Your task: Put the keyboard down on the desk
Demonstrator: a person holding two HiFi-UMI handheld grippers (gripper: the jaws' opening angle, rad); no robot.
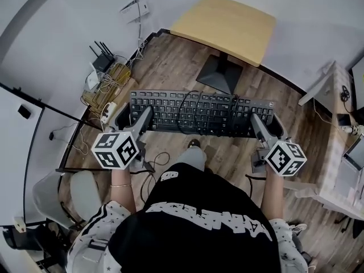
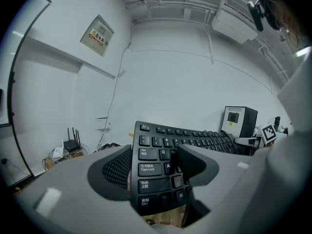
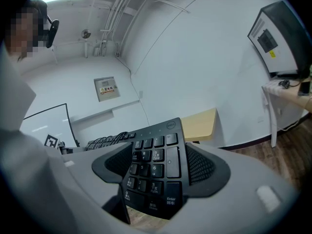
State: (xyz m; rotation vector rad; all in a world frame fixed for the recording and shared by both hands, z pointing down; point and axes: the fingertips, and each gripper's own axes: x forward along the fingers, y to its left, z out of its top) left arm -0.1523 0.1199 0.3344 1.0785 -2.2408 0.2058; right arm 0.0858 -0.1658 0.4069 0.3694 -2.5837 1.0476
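A black full-size keyboard [image 1: 199, 114] hangs level in the air over the wooden floor, with its black cable [image 1: 183, 108] draped across the keys. My left gripper [image 1: 136, 117] is shut on its left end, jaws over the Shift and Caps Lock keys [image 2: 151, 168]. My right gripper [image 1: 265, 124] is shut on the number-pad end [image 3: 157, 165]. The light wooden desk [image 1: 227, 24] stands beyond the keyboard, apart from it, at the top of the head view and behind the keyboard [image 3: 201, 125] in the right gripper view.
The desk's black base [image 1: 219, 75] sits on the floor just past the keyboard. A router and tangled cables [image 1: 103, 67] lie at the left wall. A chair [image 1: 79, 192] is at lower left; a white table [image 1: 335, 152] with equipment stands at right.
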